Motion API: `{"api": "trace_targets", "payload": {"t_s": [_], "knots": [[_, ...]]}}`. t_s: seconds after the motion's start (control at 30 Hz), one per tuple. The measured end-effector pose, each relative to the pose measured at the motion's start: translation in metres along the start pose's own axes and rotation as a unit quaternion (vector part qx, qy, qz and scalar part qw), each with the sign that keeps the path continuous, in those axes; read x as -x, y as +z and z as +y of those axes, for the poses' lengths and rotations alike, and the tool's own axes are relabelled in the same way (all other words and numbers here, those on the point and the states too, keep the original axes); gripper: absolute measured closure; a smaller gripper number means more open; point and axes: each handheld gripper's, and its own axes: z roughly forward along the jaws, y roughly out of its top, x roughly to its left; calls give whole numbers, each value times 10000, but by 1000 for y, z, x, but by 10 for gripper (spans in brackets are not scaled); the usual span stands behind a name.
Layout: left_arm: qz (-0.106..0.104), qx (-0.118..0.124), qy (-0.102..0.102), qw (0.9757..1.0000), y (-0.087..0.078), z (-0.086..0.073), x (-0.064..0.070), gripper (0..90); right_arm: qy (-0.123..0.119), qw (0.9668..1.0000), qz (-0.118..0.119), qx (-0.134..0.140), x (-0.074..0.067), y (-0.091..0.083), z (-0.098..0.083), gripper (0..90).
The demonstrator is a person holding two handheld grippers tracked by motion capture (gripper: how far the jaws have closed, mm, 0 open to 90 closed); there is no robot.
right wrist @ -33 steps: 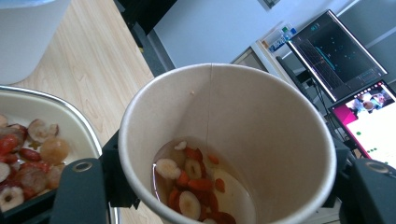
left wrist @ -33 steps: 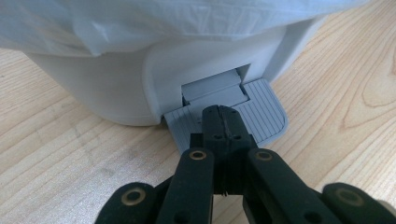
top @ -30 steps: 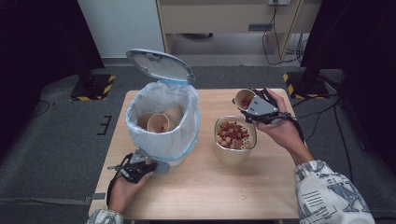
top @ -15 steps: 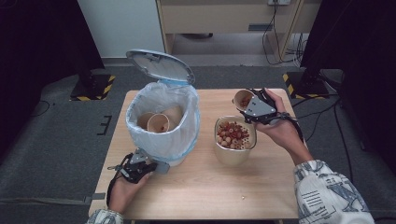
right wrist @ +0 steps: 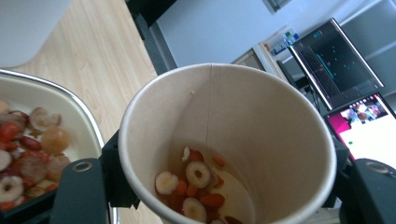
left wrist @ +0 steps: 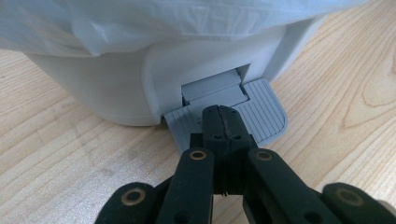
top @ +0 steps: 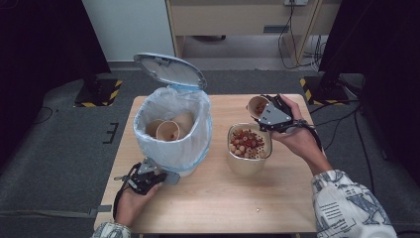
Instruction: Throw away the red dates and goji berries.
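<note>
Where the wooden table [top: 208, 198] filled the centre of the high view, the following stood recorded. Item: white pedal bin [top: 173, 131], left of centre, lined with a pale bag, lid [top: 170, 69] raised toward the upper left, paper cups inside. Item: grey pedal [left wrist: 261, 114], at the bin's lower edge; the left gripper [left wrist: 223, 122], jaws pressed together, rested tip-down on it. Item: paper cup [right wrist: 229, 144], right of centre in the high view, clamped at its sides by the right gripper [top: 270, 113]; long axis tilted, mouth pointing toward the left of the frame, over the bowl's far rim. Contents: a few red and pale sliced pieces, gathered at the lower inside wall. Item: metal bowl [top: 241, 166], just below the cup, heaped with similar pieces. Item: one stray piece [top: 257, 210] on the table, lower right.
</note>
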Motion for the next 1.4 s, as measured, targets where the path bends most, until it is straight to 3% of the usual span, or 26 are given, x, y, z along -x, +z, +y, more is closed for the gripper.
{"api": "trace_targets", "payload": {"t_s": [0.33, 0.57, 1.1, 1.4], "knots": [[5, -1, 2, 10000, 0, 0, 0, 900, -201, 9998, 12, -13, 1, -1, 2, 301], [-1, 3, 4, 10000, 0, 0, 0, 900, -163, 9999, -14, 0, 16, 4, -1, 300], [17, 3, 1, 10000, 0, 0, 1, 900, -371, 9991, -176, 107, 36, -22, 11, 299], [11, 3, -3, 10000, 0, 0, 0, 900, -644, 9977, -206, 109, 43, -31, 24, 299]]}}
